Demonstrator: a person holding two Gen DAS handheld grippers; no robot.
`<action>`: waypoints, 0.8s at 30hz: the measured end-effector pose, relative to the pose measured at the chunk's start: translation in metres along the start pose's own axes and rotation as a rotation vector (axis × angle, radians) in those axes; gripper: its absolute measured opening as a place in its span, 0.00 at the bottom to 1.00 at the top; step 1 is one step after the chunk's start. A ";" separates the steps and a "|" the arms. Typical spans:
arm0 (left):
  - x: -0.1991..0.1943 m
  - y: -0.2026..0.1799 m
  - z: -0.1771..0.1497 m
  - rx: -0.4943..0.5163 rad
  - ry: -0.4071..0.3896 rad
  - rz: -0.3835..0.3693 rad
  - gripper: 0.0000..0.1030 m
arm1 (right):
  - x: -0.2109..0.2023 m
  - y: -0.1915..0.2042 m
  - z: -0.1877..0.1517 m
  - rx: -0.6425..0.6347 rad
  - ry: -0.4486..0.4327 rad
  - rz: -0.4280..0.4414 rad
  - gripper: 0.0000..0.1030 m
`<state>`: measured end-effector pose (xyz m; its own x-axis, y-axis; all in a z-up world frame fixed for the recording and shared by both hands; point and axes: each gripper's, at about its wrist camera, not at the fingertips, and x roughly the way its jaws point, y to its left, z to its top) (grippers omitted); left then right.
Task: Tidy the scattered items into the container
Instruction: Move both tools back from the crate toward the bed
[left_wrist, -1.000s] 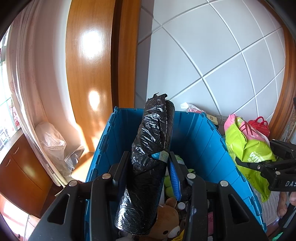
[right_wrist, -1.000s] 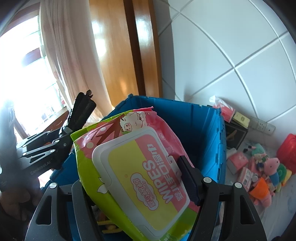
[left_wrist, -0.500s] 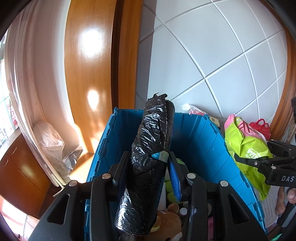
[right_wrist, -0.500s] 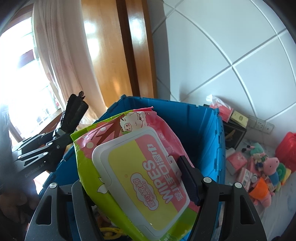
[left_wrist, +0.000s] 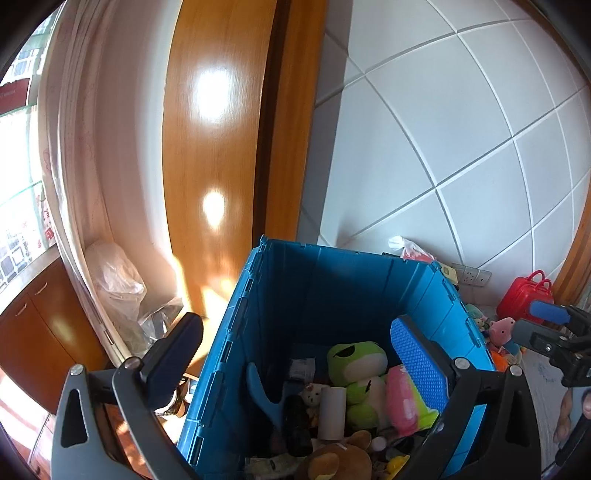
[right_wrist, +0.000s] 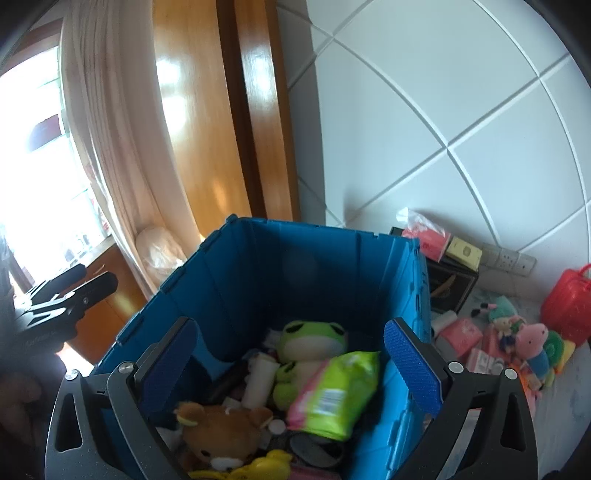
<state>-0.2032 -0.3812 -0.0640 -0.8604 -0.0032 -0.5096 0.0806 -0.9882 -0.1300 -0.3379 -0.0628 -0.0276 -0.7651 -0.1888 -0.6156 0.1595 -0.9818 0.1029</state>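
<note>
Opening wide, both the left gripper (left_wrist: 295, 354) and right gripper (right_wrist: 288, 354) held nothing. Below the right one, inside the ribbed blue plastic crate (right_wrist: 258, 266), the crinkly wipes pack (right_wrist: 336, 395) lay tilted, long axis pointing away, beside a plush frog (right_wrist: 310, 339)

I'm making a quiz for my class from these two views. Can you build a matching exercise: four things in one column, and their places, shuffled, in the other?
Things:
1. frog plush
2. wipes pack
3. red basket
4. pig plush

Places:
A. outside the crate, far right, by the wall
B. in the blue crate, toward its back
C. outside the crate, on the floor among other toys
D. in the crate, lying against the frog plush

Pairs: 1-B, 2-D, 3-A, 4-C
</note>
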 end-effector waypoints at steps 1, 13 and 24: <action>-0.001 -0.001 0.000 0.001 0.000 -0.002 1.00 | -0.003 -0.001 -0.003 0.007 0.000 -0.001 1.00; -0.017 -0.037 -0.011 0.018 0.006 -0.045 1.00 | -0.050 -0.027 -0.034 0.067 0.006 -0.042 1.00; -0.067 -0.109 -0.027 0.055 -0.007 -0.049 1.00 | -0.120 -0.066 -0.072 0.062 -0.045 -0.070 1.00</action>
<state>-0.1409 -0.2695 -0.0392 -0.8663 0.0444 -0.4975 0.0109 -0.9941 -0.1076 -0.2116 0.0261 -0.0162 -0.8004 -0.1186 -0.5876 0.0666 -0.9918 0.1095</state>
